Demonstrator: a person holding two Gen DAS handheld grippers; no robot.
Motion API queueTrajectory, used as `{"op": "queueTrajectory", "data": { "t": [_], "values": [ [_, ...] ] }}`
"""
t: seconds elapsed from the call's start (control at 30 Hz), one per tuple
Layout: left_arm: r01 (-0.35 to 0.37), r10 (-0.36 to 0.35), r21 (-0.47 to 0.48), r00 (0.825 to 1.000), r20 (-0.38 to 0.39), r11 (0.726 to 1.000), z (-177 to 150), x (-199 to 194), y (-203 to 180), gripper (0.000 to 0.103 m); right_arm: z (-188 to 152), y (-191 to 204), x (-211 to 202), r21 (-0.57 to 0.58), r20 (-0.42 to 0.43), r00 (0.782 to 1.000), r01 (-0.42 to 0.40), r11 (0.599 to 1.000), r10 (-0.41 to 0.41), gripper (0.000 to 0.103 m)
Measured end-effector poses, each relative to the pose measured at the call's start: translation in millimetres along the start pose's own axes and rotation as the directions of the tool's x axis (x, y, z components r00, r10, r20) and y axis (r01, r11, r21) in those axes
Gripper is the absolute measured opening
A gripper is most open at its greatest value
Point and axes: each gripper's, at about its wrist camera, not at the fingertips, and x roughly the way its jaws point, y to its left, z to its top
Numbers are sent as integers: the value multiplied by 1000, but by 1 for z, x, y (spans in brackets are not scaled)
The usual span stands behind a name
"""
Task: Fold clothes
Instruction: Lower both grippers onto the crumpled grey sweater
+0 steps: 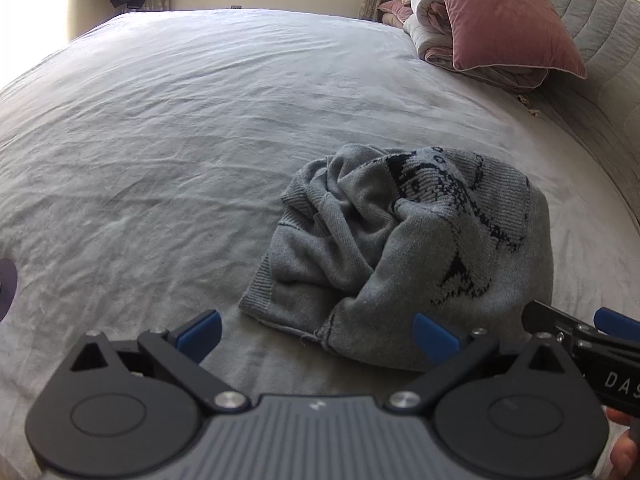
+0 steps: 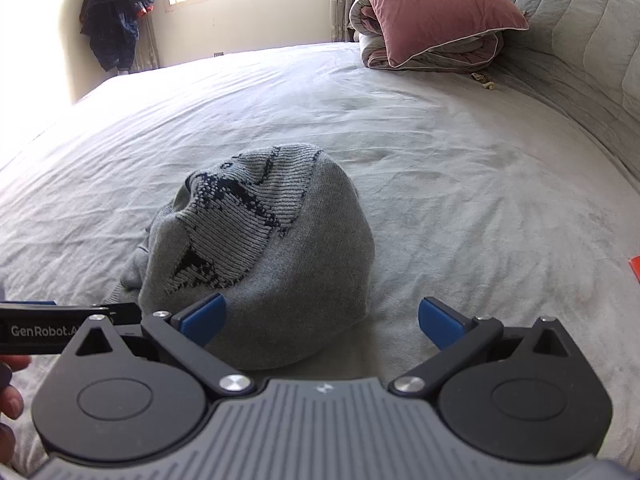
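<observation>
A grey knit sweater (image 1: 400, 248) with a dark blue pattern lies crumpled in a heap on the grey bed sheet (image 1: 160, 140). It also shows in the right wrist view (image 2: 272, 248). My left gripper (image 1: 318, 334) is open and empty, just short of the sweater's near hem. My right gripper (image 2: 322, 322) is open and empty, with its left finger over the heap's near edge. The right gripper also shows at the right edge of the left wrist view (image 1: 580, 332).
A pink pillow (image 1: 504, 16) rests on a folded quilt (image 1: 440, 40) at the far right by the padded headboard (image 2: 580, 60). Dark clothes (image 2: 116, 12) hang in the far left corner beside a window. A small orange thing (image 2: 635, 268) lies at the right edge.
</observation>
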Motion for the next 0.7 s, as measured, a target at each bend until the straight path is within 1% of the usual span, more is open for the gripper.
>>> {"op": "queueTrajectory", "data": {
  "t": [0.1,0.17,0.27,0.37,0.4,0.5,0.53,0.57,0.63,0.7],
  "values": [
    [23,-23,-12,1000,19,1000,13,1,3,103,18,-4,-2,22,9,1000,-22,1000,21,103],
    [56,-56,6,998,16,998,24,2,2,103,32,-5,-3,26,31,999,-26,999,25,99],
    [69,-70,23,997,35,997,36,7,2,103,51,-6,0,31,52,998,-39,999,37,95],
    [95,-94,-15,995,42,995,40,21,11,103,63,-5,18,35,42,998,-47,998,45,92],
    [104,-102,-26,994,44,994,40,27,15,103,66,-6,24,34,40,998,-48,998,47,91],
    [104,-104,-16,995,9,994,42,42,21,103,64,-9,43,36,25,998,-61,997,60,87],
    [117,-117,-16,993,7,993,43,45,23,103,61,-11,51,41,17,997,-72,997,72,86],
    [130,-129,-16,992,5,991,44,47,25,103,58,-13,58,43,2,996,-85,995,85,83],
    [150,-150,-19,989,10,988,47,51,29,103,54,-13,71,34,-33,994,-106,994,107,81],
    [150,-150,-16,989,-1,989,47,58,32,103,51,-14,79,27,-53,990,-128,991,129,81]
  ]
}}
